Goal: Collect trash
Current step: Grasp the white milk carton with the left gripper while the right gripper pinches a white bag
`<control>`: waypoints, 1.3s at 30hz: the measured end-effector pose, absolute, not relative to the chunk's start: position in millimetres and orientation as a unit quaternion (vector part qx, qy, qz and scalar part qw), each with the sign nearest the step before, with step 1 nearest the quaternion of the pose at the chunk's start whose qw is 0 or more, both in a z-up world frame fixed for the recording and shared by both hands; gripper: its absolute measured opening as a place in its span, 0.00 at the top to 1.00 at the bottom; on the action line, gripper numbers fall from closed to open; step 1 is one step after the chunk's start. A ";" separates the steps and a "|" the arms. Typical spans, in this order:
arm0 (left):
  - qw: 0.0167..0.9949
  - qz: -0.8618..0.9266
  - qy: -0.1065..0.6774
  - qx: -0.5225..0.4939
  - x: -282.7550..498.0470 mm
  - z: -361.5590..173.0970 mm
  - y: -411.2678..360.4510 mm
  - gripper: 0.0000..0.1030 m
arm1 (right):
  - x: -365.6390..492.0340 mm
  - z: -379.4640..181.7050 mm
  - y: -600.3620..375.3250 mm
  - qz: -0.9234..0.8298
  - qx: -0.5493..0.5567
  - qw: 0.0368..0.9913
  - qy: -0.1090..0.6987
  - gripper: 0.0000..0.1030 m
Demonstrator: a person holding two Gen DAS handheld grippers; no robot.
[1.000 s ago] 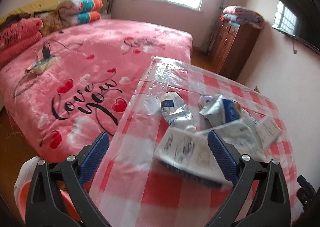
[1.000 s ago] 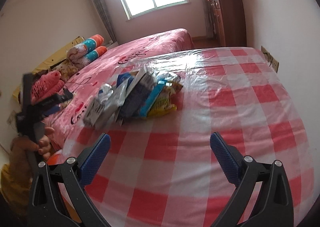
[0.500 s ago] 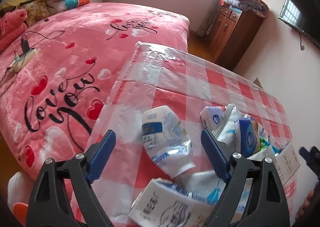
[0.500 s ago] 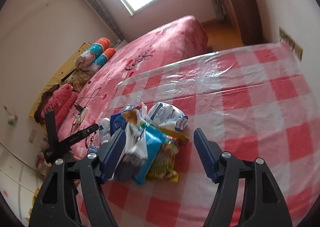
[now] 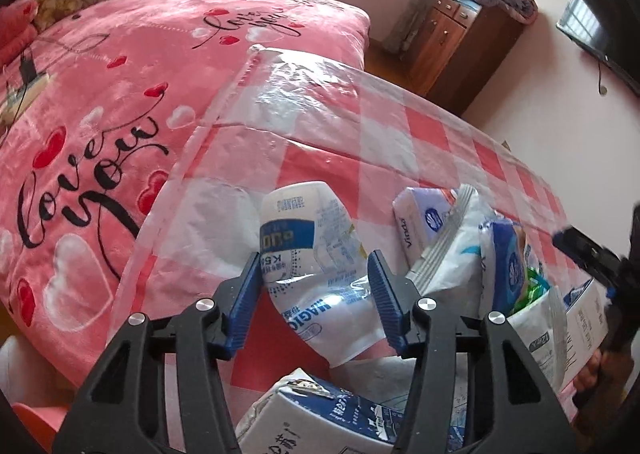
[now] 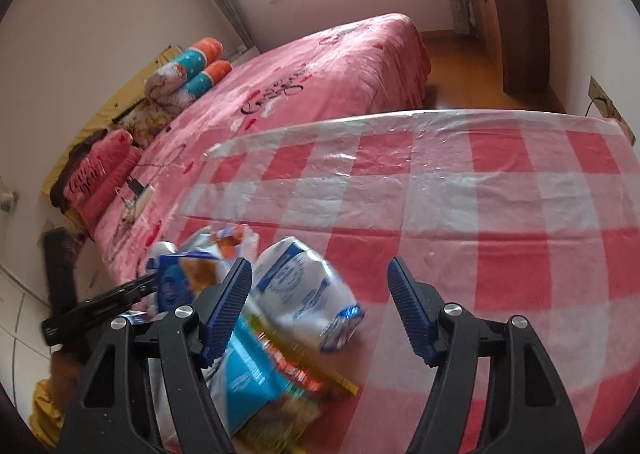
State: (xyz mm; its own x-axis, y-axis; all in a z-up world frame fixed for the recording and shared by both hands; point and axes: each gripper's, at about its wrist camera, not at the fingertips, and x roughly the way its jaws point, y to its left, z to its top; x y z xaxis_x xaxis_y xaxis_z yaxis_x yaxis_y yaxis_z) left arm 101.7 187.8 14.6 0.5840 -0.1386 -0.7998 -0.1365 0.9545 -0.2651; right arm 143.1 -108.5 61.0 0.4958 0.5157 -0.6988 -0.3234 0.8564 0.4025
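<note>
Surface (image 5: 400, 126): red-and-white check under clear glossy film. Bed (image 5: 120, 94): pink blanket, red and white hearts, black script. Crumpled pouch (image 5: 316, 254): white, blue band, blue print. My left tongs (image 5: 315, 296): black frame, ribbed blue pads (image 5: 246, 294). Rolled bolsters (image 6: 192, 74): teal, orange, white.

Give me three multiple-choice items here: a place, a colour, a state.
1. The heap of crumpled wrappers lies on: A a steel sink; B the red-and-white checked plastic tablecloth; C a wire shelf.
2. The left gripper has ribbed pads coloured: A blue; B green; C yellow.
3. The left gripper is: A wide open; B closed on the crumpled white-and-blue pouch; C unseen.
B: checks show beneath it. A: both pads show blue. B: its jaws have just been closing, and the pads press the pouch's sides.
</note>
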 end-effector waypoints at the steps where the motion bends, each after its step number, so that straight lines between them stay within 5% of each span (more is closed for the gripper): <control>1: 0.878 -0.002 0.457 -0.144 101.8 14.4 184.5 0.50 | 147.3 57.2 -105.5 0.249 0.107 0.855 0.442 0.31; 17: 0.879 -0.056 0.459 -0.113 90.3 13.6 132.2 0.53 | 141.4 28.4 -106.1 0.340 0.162 0.795 0.476 0.45; 39: 0.865 -0.151 0.471 -0.087 26.3 11.7 52.9 0.55 | 6.5 40.1 -185.5 0.276 0.175 0.828 0.455 0.43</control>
State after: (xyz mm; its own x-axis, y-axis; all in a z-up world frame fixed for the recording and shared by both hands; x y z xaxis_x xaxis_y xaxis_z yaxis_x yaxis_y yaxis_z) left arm 26.3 52.9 11.7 0.5100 -0.3434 -0.7887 0.1801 0.9392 -0.2924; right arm 6.5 -185.5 40.1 0.4322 0.6174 -0.6573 -0.2981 0.7857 0.5420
